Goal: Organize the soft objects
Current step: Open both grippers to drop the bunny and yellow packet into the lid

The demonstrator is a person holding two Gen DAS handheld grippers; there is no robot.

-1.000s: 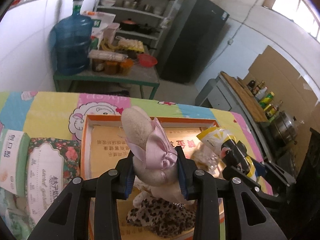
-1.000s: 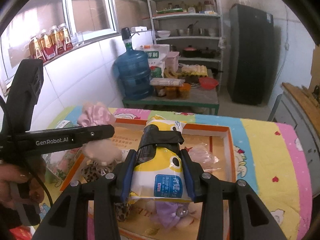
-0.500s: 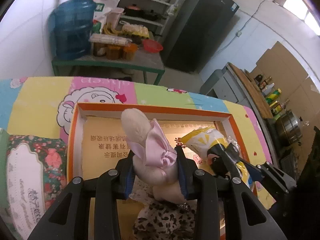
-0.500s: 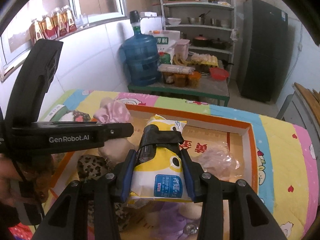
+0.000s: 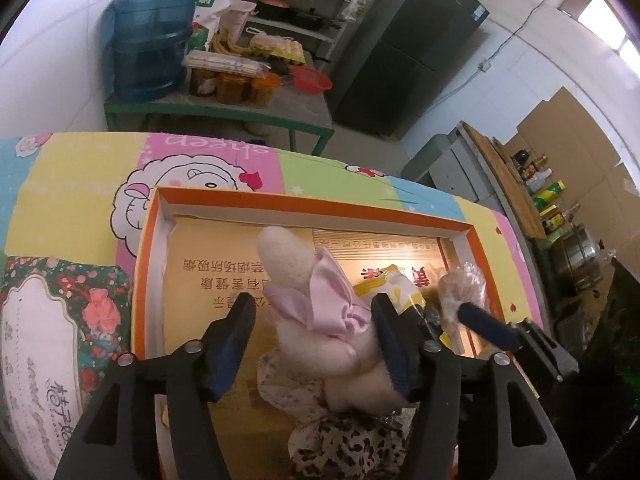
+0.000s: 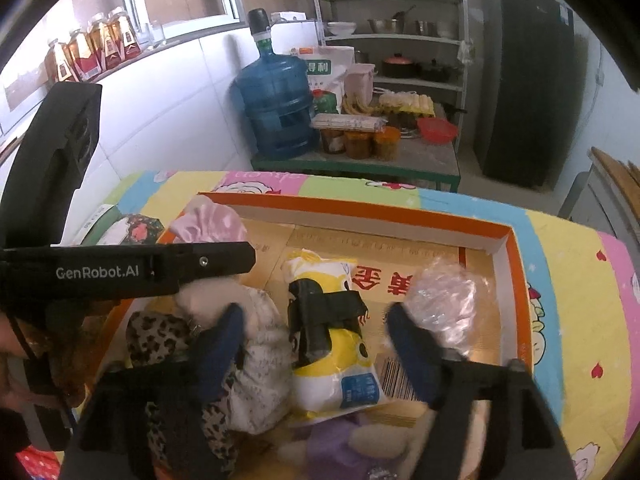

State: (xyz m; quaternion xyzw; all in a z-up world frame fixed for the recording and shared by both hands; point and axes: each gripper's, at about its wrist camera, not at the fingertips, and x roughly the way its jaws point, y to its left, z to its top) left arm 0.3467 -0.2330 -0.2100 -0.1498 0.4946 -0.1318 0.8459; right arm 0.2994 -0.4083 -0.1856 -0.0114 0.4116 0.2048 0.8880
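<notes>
A cream plush rabbit with a pink bow point(image 5: 320, 320) rests in the orange-rimmed box point(image 5: 304, 204) on a leopard-print cloth point(image 5: 344, 448). My left gripper point(image 5: 312, 344) straddles it with jaws opening; the left pad is clear of it and the plush leans toward the right pad. In the right wrist view a yellow-and-white packet with a black strap point(image 6: 332, 332) lies on the floor of the box point(image 6: 360, 208). My right gripper point(image 6: 316, 346) has its jaws opening, both pads off the packet. The left gripper's black finger point(image 6: 208, 260) crosses above the plush.
A crumpled clear plastic bag point(image 6: 448, 300) and a purple plush point(image 6: 336, 444) also lie in the box. A floral tissue pack point(image 5: 44, 340) sits left of it on the cartoon cloth point(image 5: 60, 184). Behind stands a green table with a water jug point(image 5: 148, 40).
Both grippers sank toward the box and their jaws spread apart. The plush rabbit and the yellow packet, gripped before, now rest in the box.
</notes>
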